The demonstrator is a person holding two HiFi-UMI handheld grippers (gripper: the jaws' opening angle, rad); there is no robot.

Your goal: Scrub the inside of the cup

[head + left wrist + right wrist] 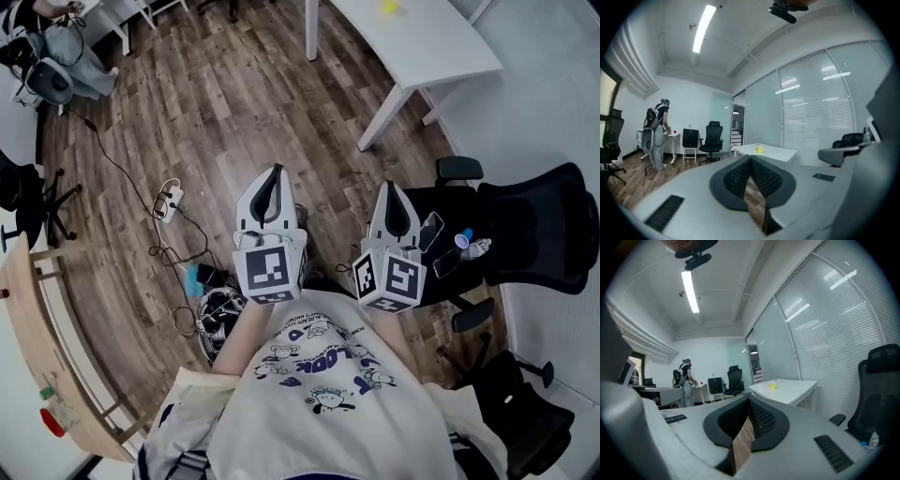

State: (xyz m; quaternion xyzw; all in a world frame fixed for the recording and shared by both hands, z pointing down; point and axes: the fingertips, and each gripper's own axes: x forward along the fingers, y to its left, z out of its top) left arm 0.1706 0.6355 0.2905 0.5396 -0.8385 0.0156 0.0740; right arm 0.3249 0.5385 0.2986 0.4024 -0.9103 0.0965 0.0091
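Note:
A small yellow cup [389,7] stands on a white table [427,47] at the far top of the head view, well ahead of both grippers. It shows small in the left gripper view, cup [760,149], and in the right gripper view, cup [772,386]. My left gripper [275,170] and right gripper [392,186] are held side by side in front of my chest, pointing level over the wooden floor. Both are shut with nothing between their dark pads, as the left gripper [750,158] and right gripper [749,400] show in their own views.
A black office chair [534,234] at the right carries phones and a small bottle [472,246]. Cables and a power strip [170,200] lie on the floor at the left, beside a wooden shelf [33,319]. A person [658,133] stands at a far desk, near more chairs [711,138].

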